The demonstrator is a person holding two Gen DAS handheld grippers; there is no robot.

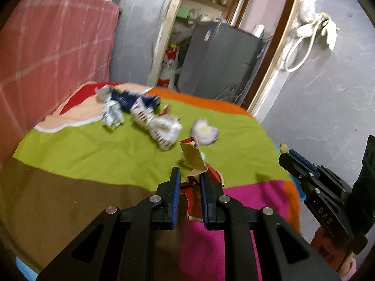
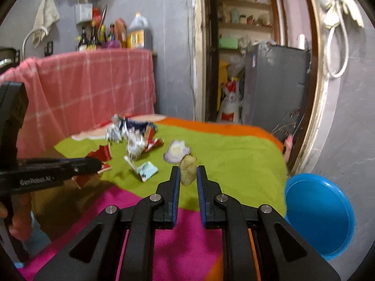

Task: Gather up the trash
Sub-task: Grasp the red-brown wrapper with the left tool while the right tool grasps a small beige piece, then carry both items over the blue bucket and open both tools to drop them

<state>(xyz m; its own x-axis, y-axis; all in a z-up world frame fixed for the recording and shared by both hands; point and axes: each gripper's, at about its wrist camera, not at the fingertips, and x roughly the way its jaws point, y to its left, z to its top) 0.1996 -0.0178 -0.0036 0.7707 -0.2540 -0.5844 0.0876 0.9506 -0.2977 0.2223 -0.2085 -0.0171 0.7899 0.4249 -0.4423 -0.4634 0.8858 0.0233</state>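
In the left wrist view my left gripper (image 1: 189, 175) is shut on a torn red and brown paper wrapper (image 1: 192, 154), held above the bedspread. At the right edge my right gripper (image 1: 284, 157) carries a small yellowish scrap (image 1: 283, 147). In the right wrist view my right gripper (image 2: 188, 169) is shut on that yellowish peel scrap (image 2: 187, 172), lifted off the cloth. My left gripper (image 2: 98, 164) reaches in from the left with the red wrapper (image 2: 103, 153). Crumpled silver and blue wrappers (image 2: 121, 131), a purple-white peel (image 2: 177, 151) and a small pale packet (image 2: 146, 172) lie on the bed.
A multicoloured bedspread (image 2: 234, 154) covers the bed. A blue plastic basin (image 2: 318, 213) sits beside its right edge. A pink checked cloth (image 2: 93, 89) hangs behind the bed. A doorway with a grey fridge (image 2: 276, 82) lies beyond, and a hand (image 2: 16, 224) holds the left tool.
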